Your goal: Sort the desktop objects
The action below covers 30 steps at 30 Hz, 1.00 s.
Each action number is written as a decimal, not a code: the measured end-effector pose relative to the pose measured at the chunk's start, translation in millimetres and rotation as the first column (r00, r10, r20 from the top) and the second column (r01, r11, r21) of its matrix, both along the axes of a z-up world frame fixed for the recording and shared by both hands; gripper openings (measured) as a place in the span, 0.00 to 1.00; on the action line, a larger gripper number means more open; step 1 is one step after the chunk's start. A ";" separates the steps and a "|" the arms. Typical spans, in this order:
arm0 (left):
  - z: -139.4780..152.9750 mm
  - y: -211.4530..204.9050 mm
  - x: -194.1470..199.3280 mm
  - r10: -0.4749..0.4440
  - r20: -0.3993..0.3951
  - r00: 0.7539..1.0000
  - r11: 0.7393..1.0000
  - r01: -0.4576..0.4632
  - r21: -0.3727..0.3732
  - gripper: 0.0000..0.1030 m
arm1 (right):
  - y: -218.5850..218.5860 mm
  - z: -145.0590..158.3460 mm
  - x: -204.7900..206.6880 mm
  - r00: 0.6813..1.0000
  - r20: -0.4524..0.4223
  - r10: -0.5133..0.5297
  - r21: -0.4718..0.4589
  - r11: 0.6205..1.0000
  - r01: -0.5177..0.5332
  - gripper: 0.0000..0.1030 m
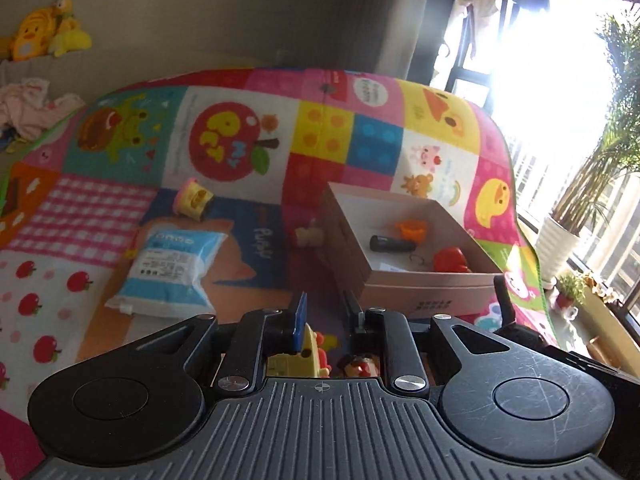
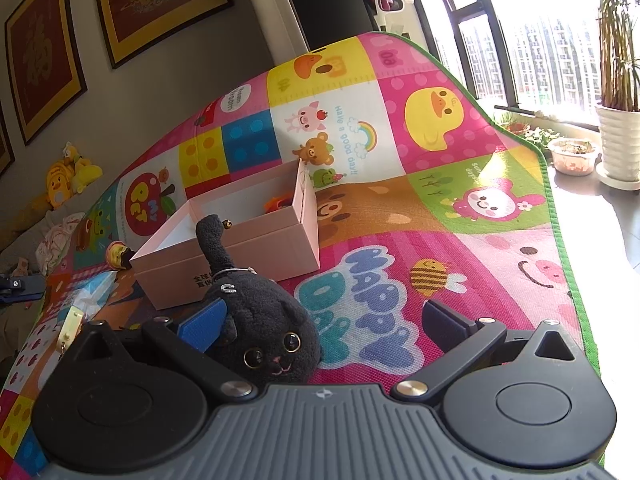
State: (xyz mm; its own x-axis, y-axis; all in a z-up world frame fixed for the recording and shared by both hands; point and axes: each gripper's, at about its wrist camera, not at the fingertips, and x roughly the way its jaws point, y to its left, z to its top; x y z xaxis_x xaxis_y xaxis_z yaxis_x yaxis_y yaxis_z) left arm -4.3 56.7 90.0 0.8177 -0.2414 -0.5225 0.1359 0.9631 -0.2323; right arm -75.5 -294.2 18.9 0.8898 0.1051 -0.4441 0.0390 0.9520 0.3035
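Left gripper (image 1: 324,320): jaws narrow, nothing visibly clamped, just short of pink box (image 1: 420,280) | right gripper (image 2: 320,320): wide around black plush cat (image 2: 260,320), beside box | risk: off-centre cat slipping sideways on closing

Left gripper (image 1: 326,312): jaws drawn in to a narrow gap, blue-padded finger (image 1: 299,318) on the view's left, dark finger opposite, both angled down. A small yellow toy figure (image 1: 298,356) sits just beneath the gap; whether the pads press it cannot be told.

Right gripper (image 2: 320,320): jaws spread wide, tilted downward. Blue pad (image 2: 204,324) lies against the flank of the black plush cat (image 2: 264,320); the opposite finger stands well apart from the cat, touching nothing.
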 end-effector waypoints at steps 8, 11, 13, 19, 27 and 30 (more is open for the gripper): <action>-19.3 19.1 -11.5 0.111 0.012 0.994 0.985 -0.112 0.132 0.47 | 19.8 20.9 -3.2 0.999 0.052 0.010 -0.140 0.990 -0.002 1.00; -32.9 25.5 -12.0 0.125 -0.019 0.992 0.982 -0.121 0.145 0.58 | 36.5 42.4 -3.2 0.992 0.098 0.084 -0.188 0.980 -0.065 1.00; -41.6 32.9 -11.5 0.152 -0.043 0.987 0.981 -0.145 0.128 0.67 | 52.6 56.5 -0.5 0.981 0.112 0.160 -0.213 0.968 -0.134 1.00; -48.3 64.6 -15.1 0.273 -0.042 0.961 0.960 -0.269 0.075 0.89 | 121.6 60.1 32.4 0.902 -0.045 0.428 -0.180 0.885 -0.429 1.00; -51.1 89.2 -25.8 0.303 -0.039 0.952 0.953 -0.301 0.044 0.93 | 199.1 27.0 82.6 0.834 -0.218 0.506 -0.035 0.850 -0.525 0.92; -53.9 92.9 -27.6 0.290 -0.046 0.956 0.957 -0.288 0.036 0.93 | 212.0 18.6 101.1 0.823 -0.274 0.497 -0.002 0.856 -0.517 0.79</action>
